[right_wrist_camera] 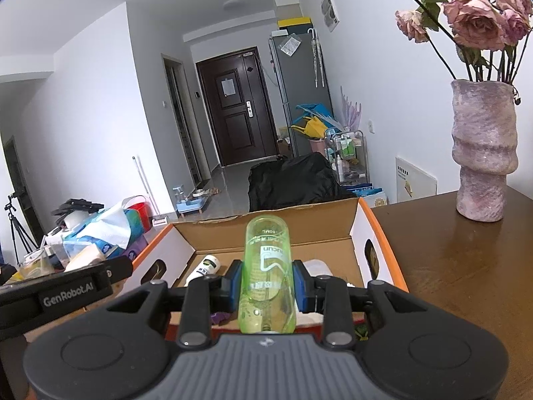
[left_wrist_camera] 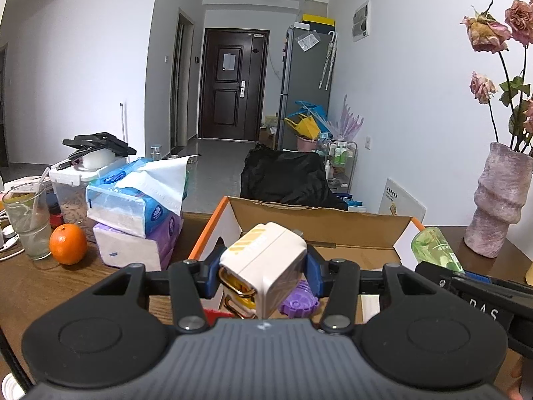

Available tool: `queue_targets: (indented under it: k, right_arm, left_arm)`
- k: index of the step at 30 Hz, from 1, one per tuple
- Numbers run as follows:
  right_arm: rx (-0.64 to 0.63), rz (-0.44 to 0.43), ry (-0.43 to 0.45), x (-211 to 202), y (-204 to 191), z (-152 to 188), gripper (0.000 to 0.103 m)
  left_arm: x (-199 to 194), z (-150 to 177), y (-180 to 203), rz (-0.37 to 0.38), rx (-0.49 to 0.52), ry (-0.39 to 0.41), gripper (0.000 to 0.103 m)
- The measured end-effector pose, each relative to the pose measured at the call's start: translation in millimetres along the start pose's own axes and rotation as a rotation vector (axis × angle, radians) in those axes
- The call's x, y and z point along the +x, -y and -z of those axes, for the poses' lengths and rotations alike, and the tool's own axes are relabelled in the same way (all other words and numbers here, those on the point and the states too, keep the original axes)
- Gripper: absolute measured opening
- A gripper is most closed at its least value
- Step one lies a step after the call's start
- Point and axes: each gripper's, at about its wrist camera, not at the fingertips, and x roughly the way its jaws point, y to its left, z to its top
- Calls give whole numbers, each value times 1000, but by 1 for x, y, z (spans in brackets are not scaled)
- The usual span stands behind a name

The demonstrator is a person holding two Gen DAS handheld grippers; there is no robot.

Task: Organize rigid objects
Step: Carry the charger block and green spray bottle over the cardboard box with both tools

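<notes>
At the near edge of a brown wooden desk, two hand-held tools are seen from their own cameras, both aimed slightly downward over an open cardboard box with orange edges. The left tool is closed on a white block-shaped charger with yellow stripes, which is clamped between the blue pads and tilted, one corner pointing down. The right tool is closed tight on a translucent green bottle, which is held lengthwise so that its rounded end points forward over the box.

Just below the charger, inside the box, a purple plastic piece and a yellow-and-gold item are visible. Further in, a small white bottle lies on the box floor, with a white object beside it that cannot be identified.

The step in hand is judged to be the placing of both items in the box. It is best done if each item is carried well past the near wall, lowered close to a bare patch of the floor and only then released, so that nothing drops onto the things already inside. The bottle may roll, so it is better laid against a wall.

Beyond the box, tissue packs and an orange stand to the left, and a pink vase of dried roses to the right.
</notes>
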Motion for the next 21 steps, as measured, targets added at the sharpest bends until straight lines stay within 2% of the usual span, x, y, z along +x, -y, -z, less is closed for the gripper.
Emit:
queue_targets:
  k: [21]
  right_arm:
    - [-1,14,-16,63,1,-23,30]
  left_arm:
    - [60,-15,2,-30,25,-11,50]
